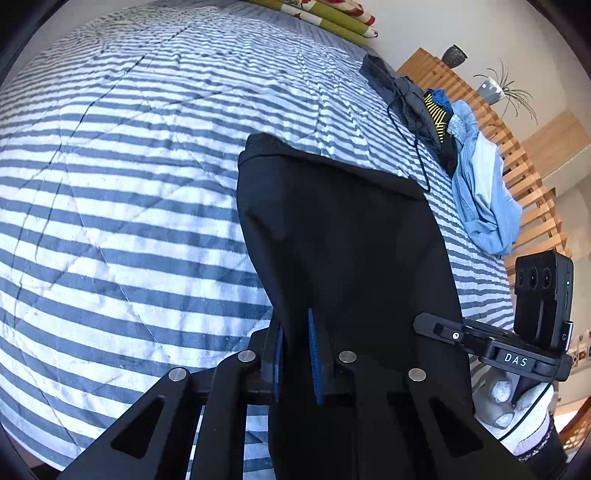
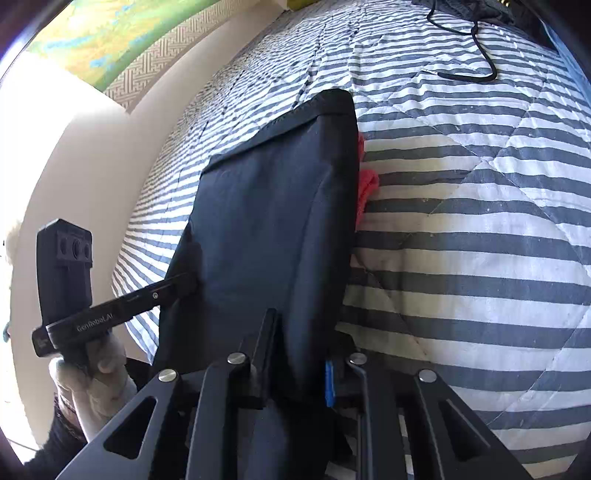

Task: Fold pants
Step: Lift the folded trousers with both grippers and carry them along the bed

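Black pants [image 1: 332, 229] hang folded over the striped bedspread [image 1: 129, 166], held up by one edge. In the left wrist view my left gripper [image 1: 295, 325] is shut on the near edge of the cloth, which passes between its blue pads [image 1: 313, 354]. My right gripper [image 1: 430, 325], held by a gloved hand, pinches the same edge further right. In the right wrist view the pants [image 2: 269, 221] droop away from my right gripper [image 2: 301, 347], shut on them, and the left gripper [image 2: 186, 284] grips their left corner. The far hem rests on the bed.
A pile of clothes lies at the bed's far right: grey shorts [image 1: 399, 92] with a black cord, a yellow-striped item [image 1: 437, 112], light blue denim [image 1: 480, 184]. A slatted wooden frame [image 1: 524, 177] borders that side. Something red [image 2: 367, 184] peeks out behind the pants. Pillows [image 1: 332, 14] lie far off.
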A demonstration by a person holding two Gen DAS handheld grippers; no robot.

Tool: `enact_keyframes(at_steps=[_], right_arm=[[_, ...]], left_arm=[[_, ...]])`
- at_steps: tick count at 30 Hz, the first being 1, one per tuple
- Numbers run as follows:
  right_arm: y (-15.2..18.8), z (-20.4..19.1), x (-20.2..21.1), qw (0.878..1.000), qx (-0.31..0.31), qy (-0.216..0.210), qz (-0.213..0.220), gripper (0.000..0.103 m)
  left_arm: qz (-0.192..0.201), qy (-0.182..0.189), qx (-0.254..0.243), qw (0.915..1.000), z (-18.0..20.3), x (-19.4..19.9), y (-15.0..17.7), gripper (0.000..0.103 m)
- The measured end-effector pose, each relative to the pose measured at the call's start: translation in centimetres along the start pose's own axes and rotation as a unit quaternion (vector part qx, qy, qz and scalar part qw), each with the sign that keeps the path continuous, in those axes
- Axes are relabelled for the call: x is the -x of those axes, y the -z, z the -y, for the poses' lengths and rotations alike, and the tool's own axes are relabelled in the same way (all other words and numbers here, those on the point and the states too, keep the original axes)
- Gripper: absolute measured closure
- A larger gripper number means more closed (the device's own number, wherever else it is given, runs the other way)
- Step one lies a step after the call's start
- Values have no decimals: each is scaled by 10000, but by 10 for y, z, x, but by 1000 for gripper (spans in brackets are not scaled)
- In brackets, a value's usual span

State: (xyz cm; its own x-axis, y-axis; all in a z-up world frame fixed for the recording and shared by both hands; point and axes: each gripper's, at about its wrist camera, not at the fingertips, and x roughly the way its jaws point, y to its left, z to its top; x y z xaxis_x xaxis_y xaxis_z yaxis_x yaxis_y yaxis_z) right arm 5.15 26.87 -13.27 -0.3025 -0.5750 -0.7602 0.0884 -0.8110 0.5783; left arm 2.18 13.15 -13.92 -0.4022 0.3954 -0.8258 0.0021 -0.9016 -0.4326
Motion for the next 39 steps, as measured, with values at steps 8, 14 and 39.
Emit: enact_keyframes(at_steps=[8,14,39], right_arm=[[-51,-85,-7,9985,469,-171,237,91],[-123,-188,-69,9940,902,-455,430,92],[-271,-390,-391,9941,1077,156,0,69]], left_arm=[[719,-398,-21,9966,-57,77,-73,93],[1186,-1141,88,9863,-146,137,-138,93],[1521,-2928,1432,9331,-479,148,-283,64]])
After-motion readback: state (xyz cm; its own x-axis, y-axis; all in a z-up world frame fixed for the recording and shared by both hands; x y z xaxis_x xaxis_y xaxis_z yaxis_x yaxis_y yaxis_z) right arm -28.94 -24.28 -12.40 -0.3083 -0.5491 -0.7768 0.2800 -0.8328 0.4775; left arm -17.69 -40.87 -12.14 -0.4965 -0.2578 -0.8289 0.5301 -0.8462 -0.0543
